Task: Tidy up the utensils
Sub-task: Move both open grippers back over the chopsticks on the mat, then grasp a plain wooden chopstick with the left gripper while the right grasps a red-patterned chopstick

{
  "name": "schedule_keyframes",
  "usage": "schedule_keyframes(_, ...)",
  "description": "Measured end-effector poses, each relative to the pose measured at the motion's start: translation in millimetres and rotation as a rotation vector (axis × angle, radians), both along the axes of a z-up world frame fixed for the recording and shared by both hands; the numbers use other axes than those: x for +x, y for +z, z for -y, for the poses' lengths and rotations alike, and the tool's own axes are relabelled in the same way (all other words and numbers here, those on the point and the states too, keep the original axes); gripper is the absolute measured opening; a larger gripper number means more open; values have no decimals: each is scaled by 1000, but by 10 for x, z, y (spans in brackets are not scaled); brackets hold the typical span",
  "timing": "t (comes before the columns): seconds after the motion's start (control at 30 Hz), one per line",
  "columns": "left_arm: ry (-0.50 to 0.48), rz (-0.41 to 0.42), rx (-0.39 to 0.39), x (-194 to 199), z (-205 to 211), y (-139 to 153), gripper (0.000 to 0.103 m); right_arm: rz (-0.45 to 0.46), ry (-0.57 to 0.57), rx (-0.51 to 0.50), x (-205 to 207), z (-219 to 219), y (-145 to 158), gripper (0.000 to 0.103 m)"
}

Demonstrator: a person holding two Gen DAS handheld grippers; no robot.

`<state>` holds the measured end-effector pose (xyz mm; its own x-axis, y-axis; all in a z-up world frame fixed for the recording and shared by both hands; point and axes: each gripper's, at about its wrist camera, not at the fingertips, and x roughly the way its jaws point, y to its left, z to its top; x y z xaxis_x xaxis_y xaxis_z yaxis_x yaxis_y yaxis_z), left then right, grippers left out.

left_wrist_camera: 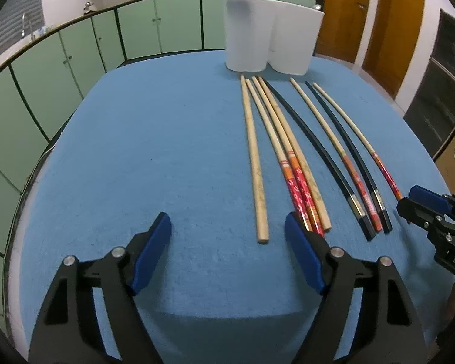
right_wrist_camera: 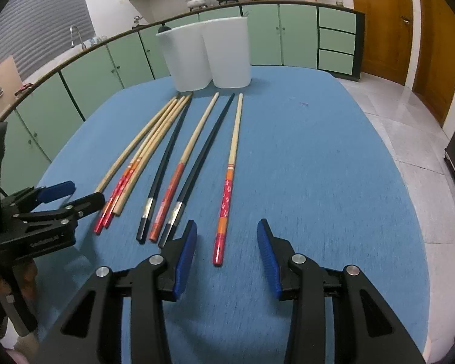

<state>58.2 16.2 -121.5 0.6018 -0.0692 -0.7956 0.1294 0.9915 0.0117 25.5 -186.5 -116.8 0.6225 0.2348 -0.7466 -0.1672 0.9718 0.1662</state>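
Both grippers angled down, open, over chopsticks.

Overall light: even indoor light, moderately bright, slightly cool cast in both views.
Source: overhead, outside both pictures; no lamp visible.
Shadows: soft dark patch on the blue worktop under the left claw; similar patch below the right claw.
Glare: pale sheen on the tiled floor; small highlights on the claw bolts.
Distortion: strong fisheye; cabinet fronts and chopsticks bow into curves.
Edges: black vignette in every corner.
Focus: centre fairly sharp; the other claw at each picture's side smeared; fine grain throughout.
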Motion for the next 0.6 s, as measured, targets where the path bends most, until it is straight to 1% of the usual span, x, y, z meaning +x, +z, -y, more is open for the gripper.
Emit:
schedule_keyframes(0.1,-1,1,-6,-21,-6,-3,74,2,9,-9,-27,-9,-6,40)
schedule_keyframes(0.2,1,1,-6,-29,3,-2,73,9,14,-20,-49,-29,-12,33)
schedule_keyframes(0.3,-1,1,-8,-31,6,2,71,13,23,-30,-54,-57,-15,32)
schedule_keyframes(0.33,-2,1,-8,-32,10,2,70,16,23,-40,-59,-71,-21,28)
schedule_keyframes(0.37,-3,1,-7,-38,2,4,69,19,22,-53,-61,-81,-25,28)
schedule_keyframes(0.43,-11,1,-14,-43,11,10,64,23,24,-62,-76,-89,-23,26)
schedule_keyframes(0.6,-25,9,-17,-50,73,6,56,29,18,-64,-76,-101,-35,24)
